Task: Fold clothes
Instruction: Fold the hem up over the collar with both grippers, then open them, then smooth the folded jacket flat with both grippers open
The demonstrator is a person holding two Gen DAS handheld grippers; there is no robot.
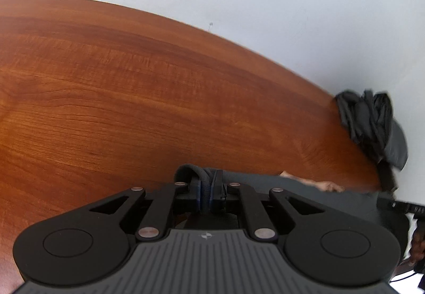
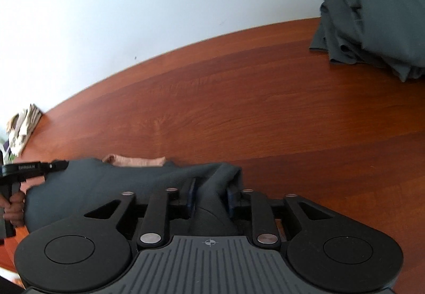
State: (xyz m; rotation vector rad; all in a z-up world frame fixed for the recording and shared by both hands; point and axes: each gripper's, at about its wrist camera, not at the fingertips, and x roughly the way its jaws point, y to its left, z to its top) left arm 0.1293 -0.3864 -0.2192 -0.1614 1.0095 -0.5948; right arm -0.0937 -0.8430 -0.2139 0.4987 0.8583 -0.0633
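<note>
The left gripper point(image 1: 206, 187) pinches a thick rolled hem of the dark grey garment point(image 2: 106, 187), jaws narrow on it; the right gripper point(image 2: 209, 195) clamps a bunched fold of the same cloth. The garment lies at the near edge of the wooden table point(image 2: 239, 108), mostly hidden behind the gripper bodies. A pinkish piece point(image 2: 135, 161) peeks out beneath it, hard to identify. A heap of grey clothes point(image 2: 372, 22) sits far right, cut off by the frame.

A reddish wooden table point(image 2: 265, 113) is filling the frame's middle. A dark grey garment point(image 2: 106, 187) is lying low on it, a crumpled grey heap point(image 2: 372, 28) is sitting upper right, and folded patterned cloth point(image 2: 24, 126) is resting at the left edge.
</note>
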